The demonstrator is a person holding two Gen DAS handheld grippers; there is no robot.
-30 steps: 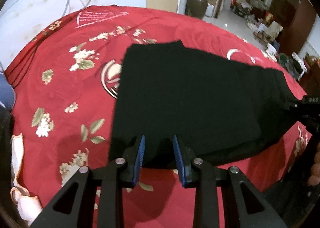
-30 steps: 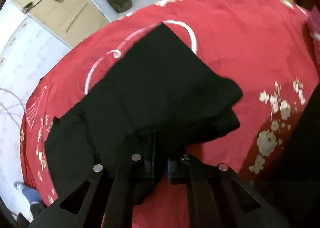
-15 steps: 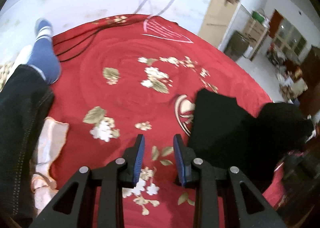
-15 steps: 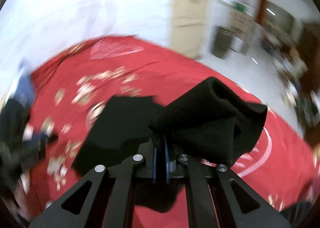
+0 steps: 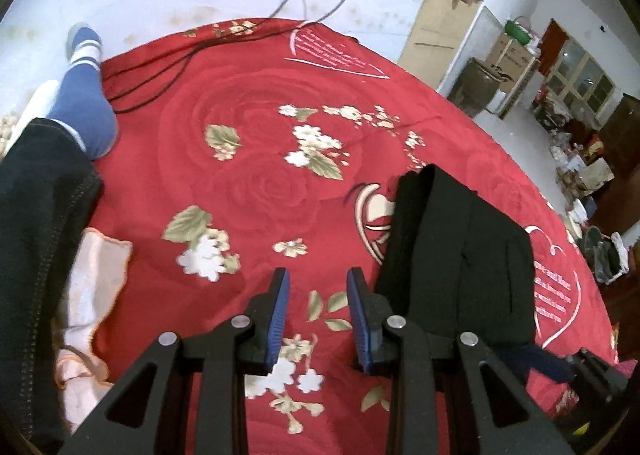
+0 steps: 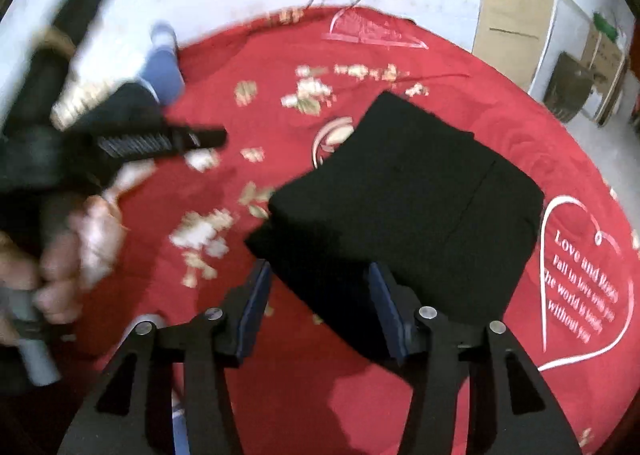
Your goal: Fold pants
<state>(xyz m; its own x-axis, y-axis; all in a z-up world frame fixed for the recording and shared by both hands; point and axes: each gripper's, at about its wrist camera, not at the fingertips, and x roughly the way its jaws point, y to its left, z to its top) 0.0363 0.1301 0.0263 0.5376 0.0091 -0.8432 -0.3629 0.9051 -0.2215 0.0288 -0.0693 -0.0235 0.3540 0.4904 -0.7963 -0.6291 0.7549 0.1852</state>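
Observation:
The black pants (image 6: 408,199) lie folded into a thick stack on the red flowered blanket (image 6: 440,387). They also show in the left wrist view (image 5: 460,255), to the right of my left gripper. My right gripper (image 6: 318,311) is open and empty, just above the stack's near corner. My left gripper (image 5: 318,315) is open and empty over bare blanket (image 5: 248,183), left of the pants. It also shows blurred in the right wrist view (image 6: 160,141), held in a hand at the left.
A person's leg in dark trousers and a blue sock (image 5: 84,111) rests on the blanket's left edge. A pale cloth (image 5: 96,283) lies beside it. Black cables (image 5: 160,71) cross the far edge. Furniture and boxes (image 5: 516,55) stand at the right.
My right gripper carried the lifted end of the pants over, laid it on the rest and opened. My left gripper moved off the pants to the left and stayed open.

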